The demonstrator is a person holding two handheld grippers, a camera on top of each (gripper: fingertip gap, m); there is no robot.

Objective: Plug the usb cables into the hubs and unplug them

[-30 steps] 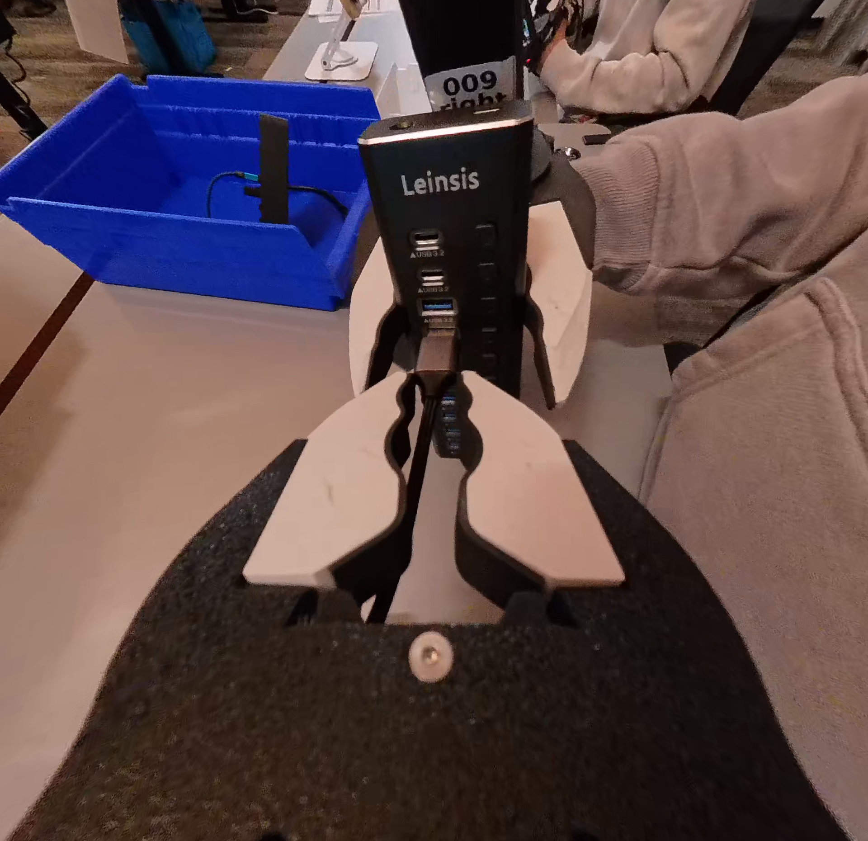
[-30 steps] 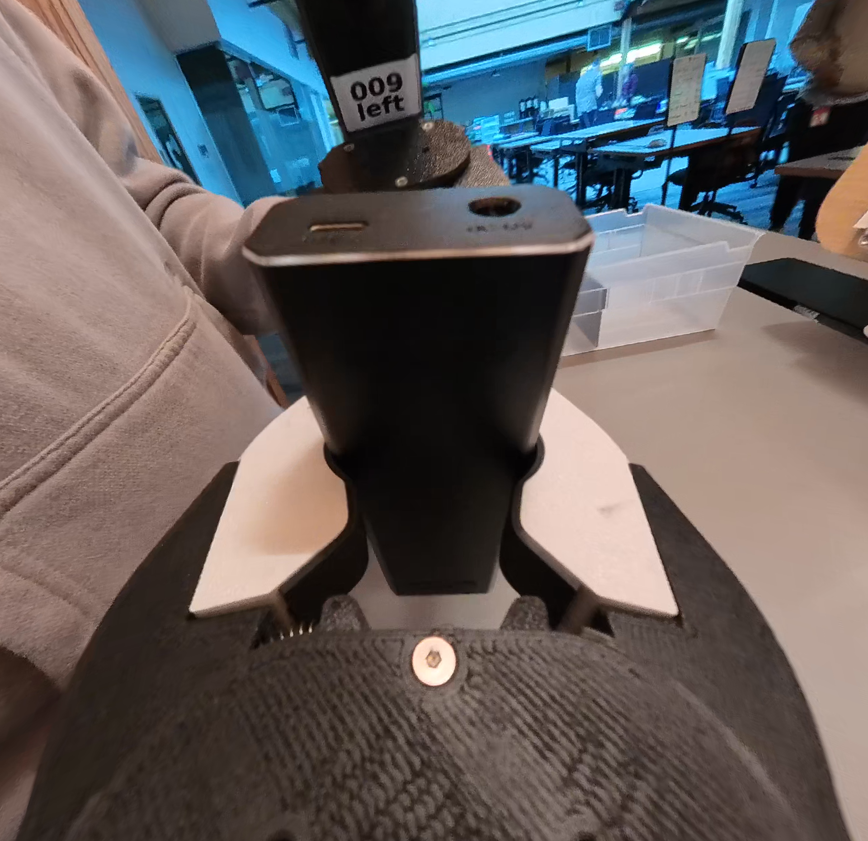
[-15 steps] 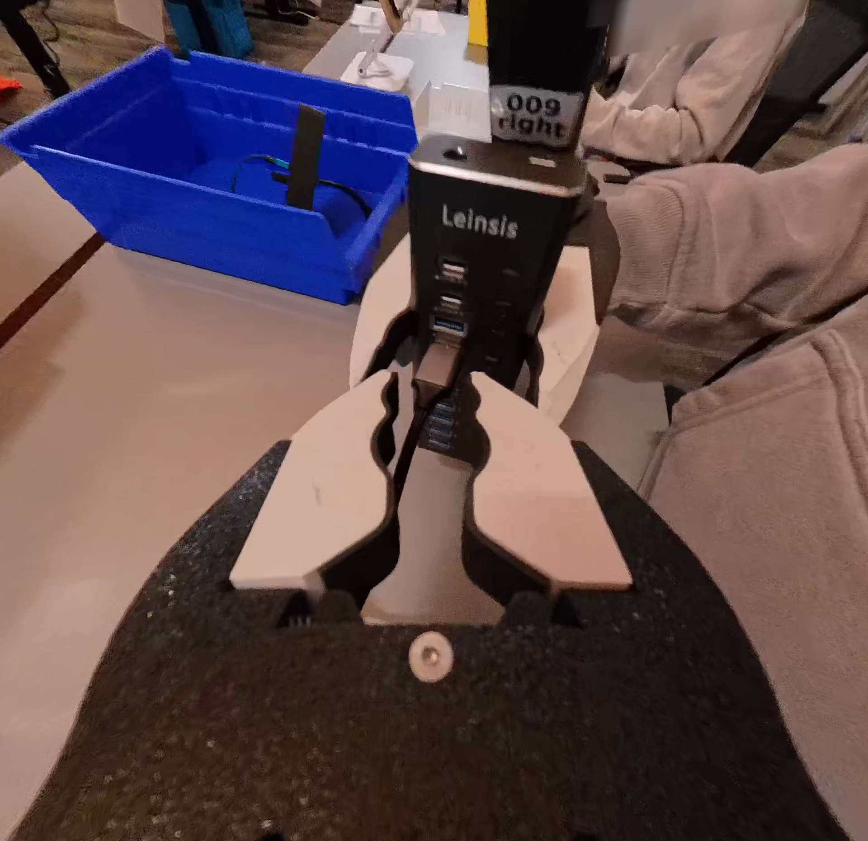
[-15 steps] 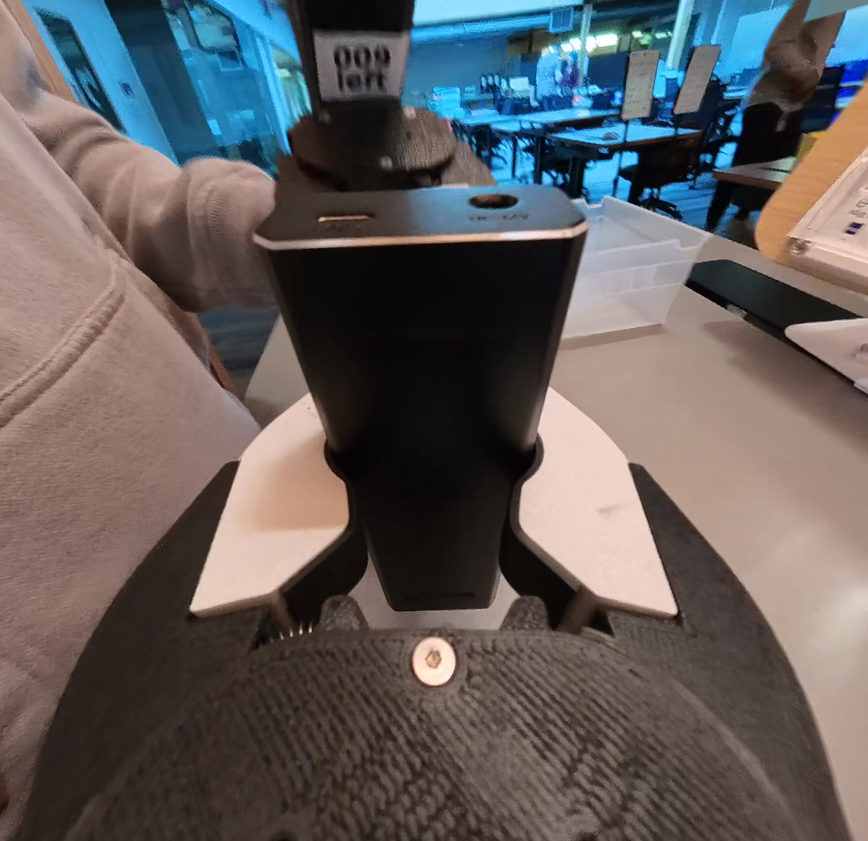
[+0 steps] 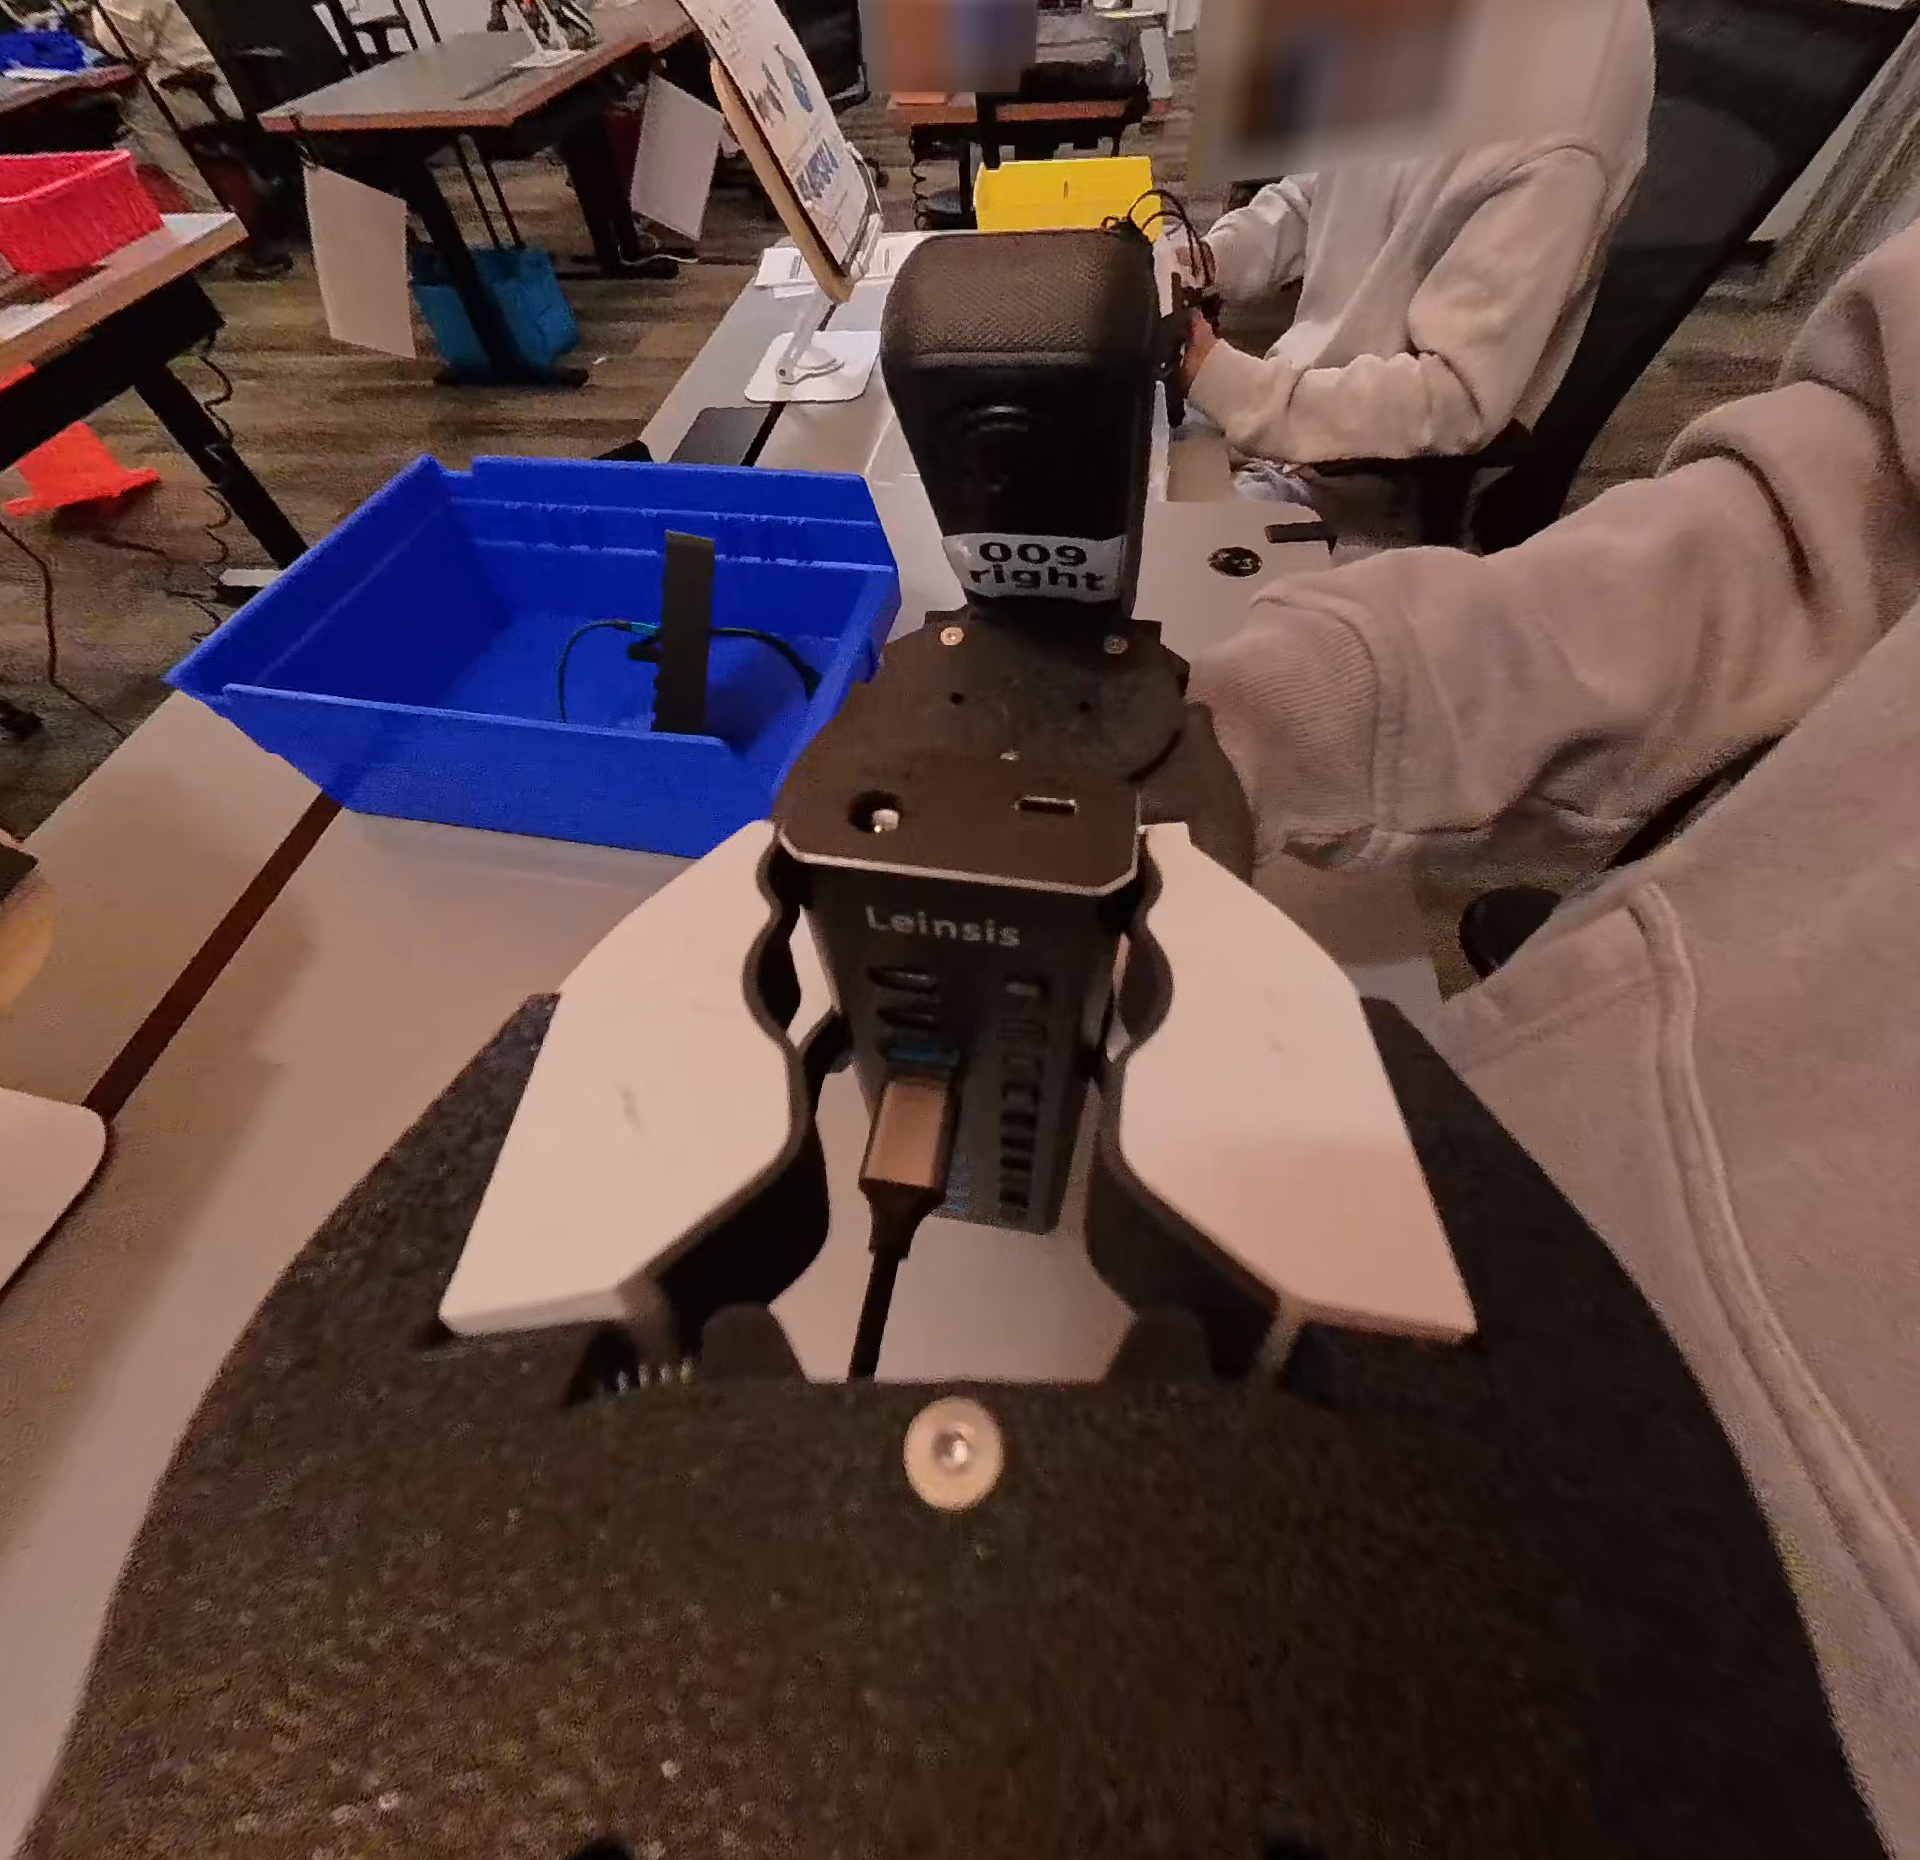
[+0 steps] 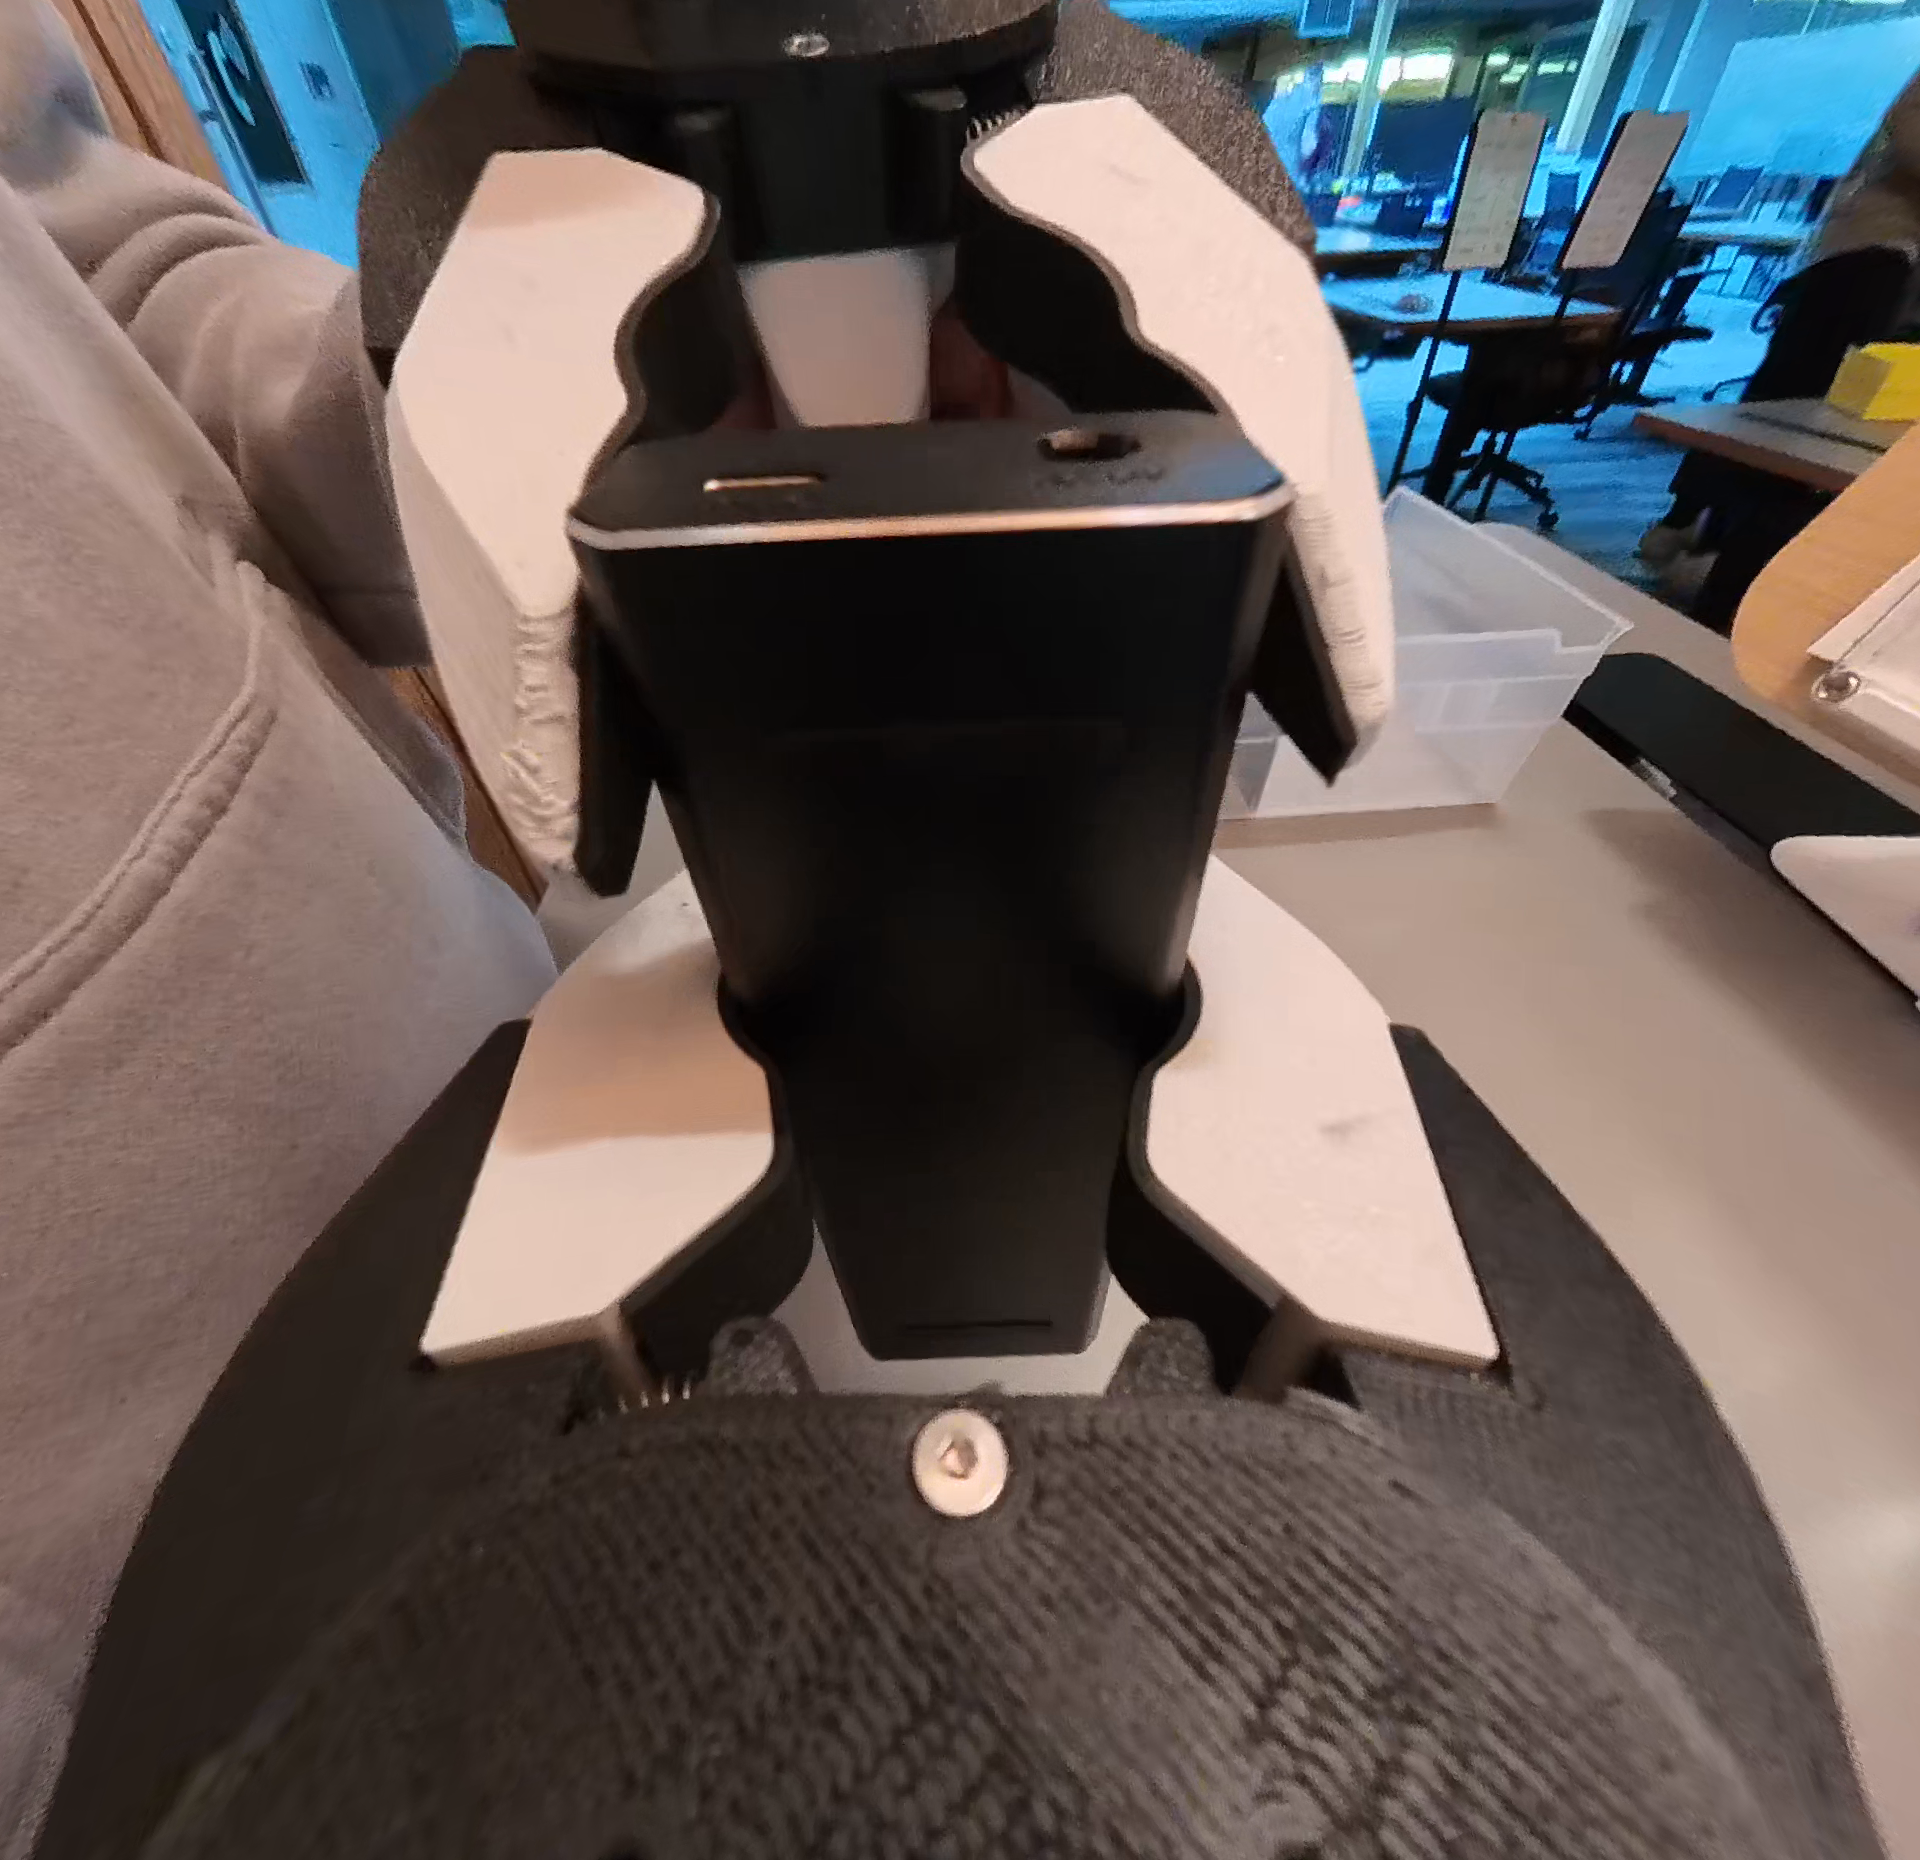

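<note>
So the black usb hub (image 6: 925, 875) is standing upright off the table, clamped low on its body by the right gripper (image 6: 956, 1000). The jaws pinch it from both sides near the bottom, which makes sense: that leaves the whole port face exposed on the far side for the other tool to work on.

From the left wrist view, the left gripper (image 5: 956, 989) is spread wide, its white fingers (image 5: 665, 1114) sitting either side of the hub without gripping anything. The usb plug (image 5: 909, 1135) looks seated in one of the lower ports on the left column, with its black cable (image 5: 873, 1311) trailing down toward the camera between the fingers. I can't tell for sure how deep the plug sits, but it looks in, and nothing is holding it.

My read: the plug-in half is done and the left claw is released around the hub, so it would need to close on the plug body to pull it straight out while the right one braces.

Far left on the table there's a blue bin (image 5: 416, 750) with another cable and a dark strip standing in it. In the right wrist view a clear plastic bin (image 6: 1455, 688) sits far right.
</note>
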